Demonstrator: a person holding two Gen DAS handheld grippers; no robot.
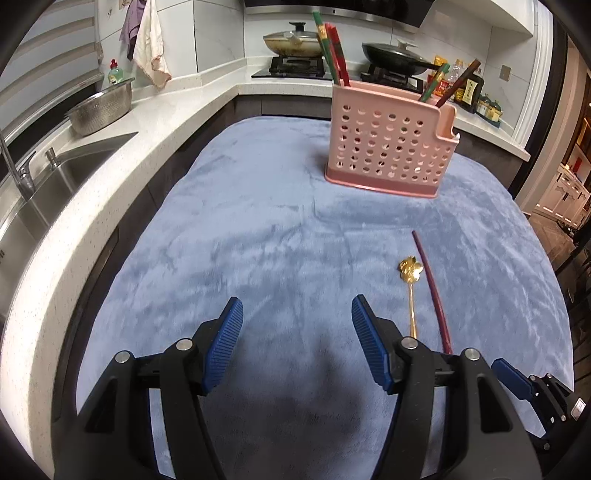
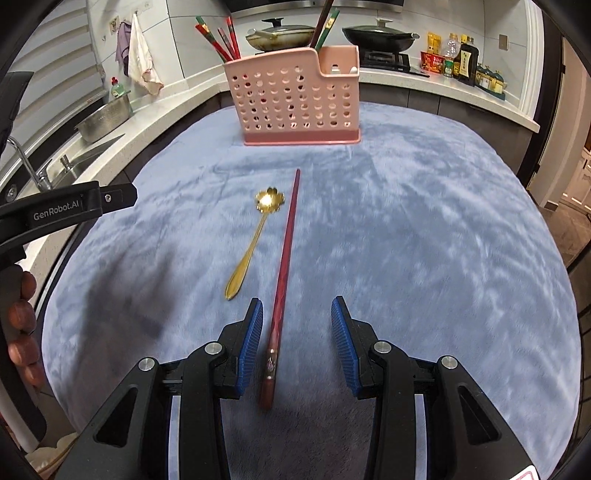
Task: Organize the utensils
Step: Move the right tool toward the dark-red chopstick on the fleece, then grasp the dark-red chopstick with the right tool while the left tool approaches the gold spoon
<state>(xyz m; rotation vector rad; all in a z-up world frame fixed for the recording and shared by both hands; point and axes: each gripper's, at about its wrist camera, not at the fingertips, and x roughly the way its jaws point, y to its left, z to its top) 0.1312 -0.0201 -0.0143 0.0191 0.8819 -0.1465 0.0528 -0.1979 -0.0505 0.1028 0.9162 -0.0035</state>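
A dark red chopstick lies lengthwise on the blue cloth. Its thick end sits between the fingers of my right gripper, which is open and not touching it. A gold spoon with a flower-shaped bowl lies just left of the chopstick. At the far side stands a pink perforated utensil holder with several chopsticks in it. My left gripper is open over bare cloth, with the spoon and chopstick to its right and the holder beyond.
A white counter with a steel sink and colander runs along the left. Two pans sit on the stove behind the holder. Bottles stand at the back right. A hand grips the left tool.
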